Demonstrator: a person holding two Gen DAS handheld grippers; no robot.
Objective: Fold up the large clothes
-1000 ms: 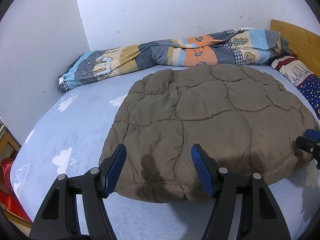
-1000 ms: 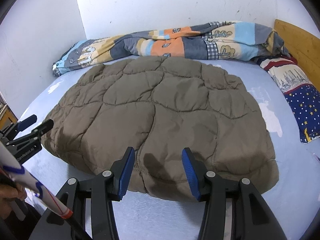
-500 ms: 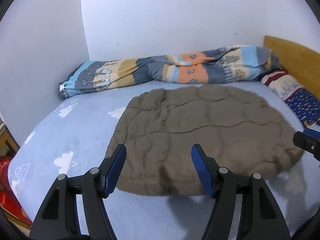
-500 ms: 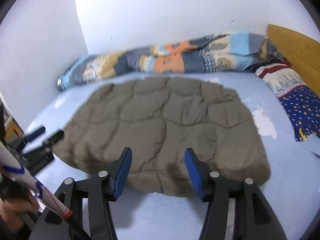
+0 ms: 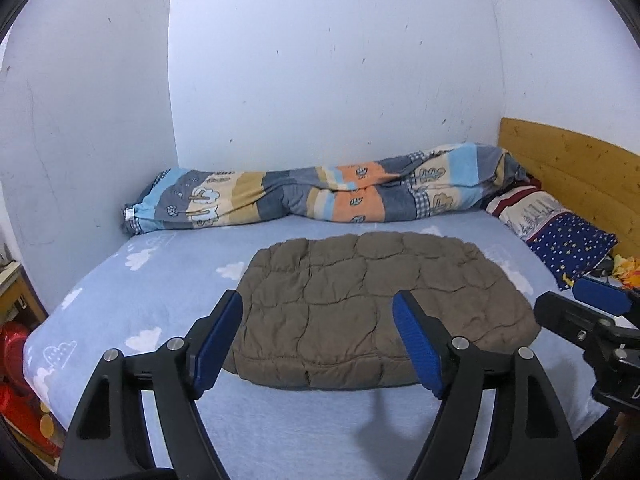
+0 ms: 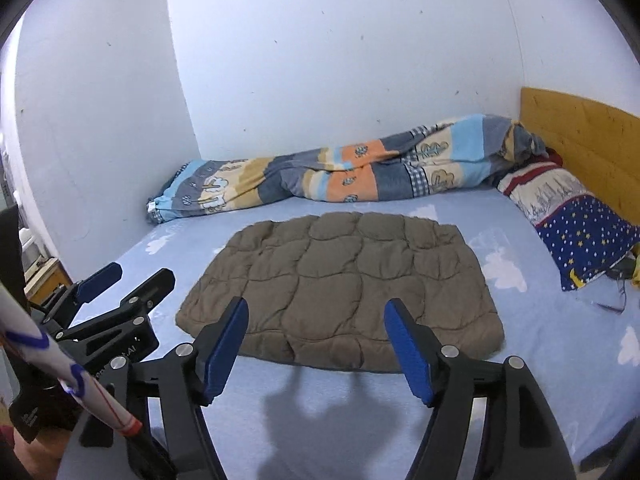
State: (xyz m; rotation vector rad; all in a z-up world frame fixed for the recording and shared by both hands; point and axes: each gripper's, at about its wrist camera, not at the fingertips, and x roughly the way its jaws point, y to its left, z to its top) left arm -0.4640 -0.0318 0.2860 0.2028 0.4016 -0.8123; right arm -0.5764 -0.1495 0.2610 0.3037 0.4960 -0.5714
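The left gripper [image 5: 318,338] has its two blue-padded fingers [image 5: 416,344] spread wide, nothing between them; its jaws have just been opening. It hangs in the air above the near edge of the bed, and no pad touches cloth. The right gripper [image 6: 316,344] shows the same: blue pads [image 6: 226,344] set wide apart, empty, jaws just opened further, held clear of the bedding. Each gripper shows in the other's view, the right one at the right edge of the left wrist view, the left one at the left edge of the right wrist view, beside a white sleeve with blue and red lines [image 6: 60,364].

Just beyond both pairs of fingers lies the brown quilted padded garment [image 5: 376,308], folded into a flat, roughly rectangular pad with a rounded far edge. It rests in the middle of the light blue bed sheet with white clouds [image 5: 132,300], apart from both grippers.

Farther off, along the white wall [image 5: 320,80], a rolled patchwork duvet in blue, orange, grey and beige [image 5: 320,200] stretches from left to right. At the far right a pillow with a navy star-print cover [image 5: 560,228] leans by the wooden headboard [image 5: 572,168]. At the near left edge, below the bed, something red [image 5: 16,384] shows that I cannot identify.
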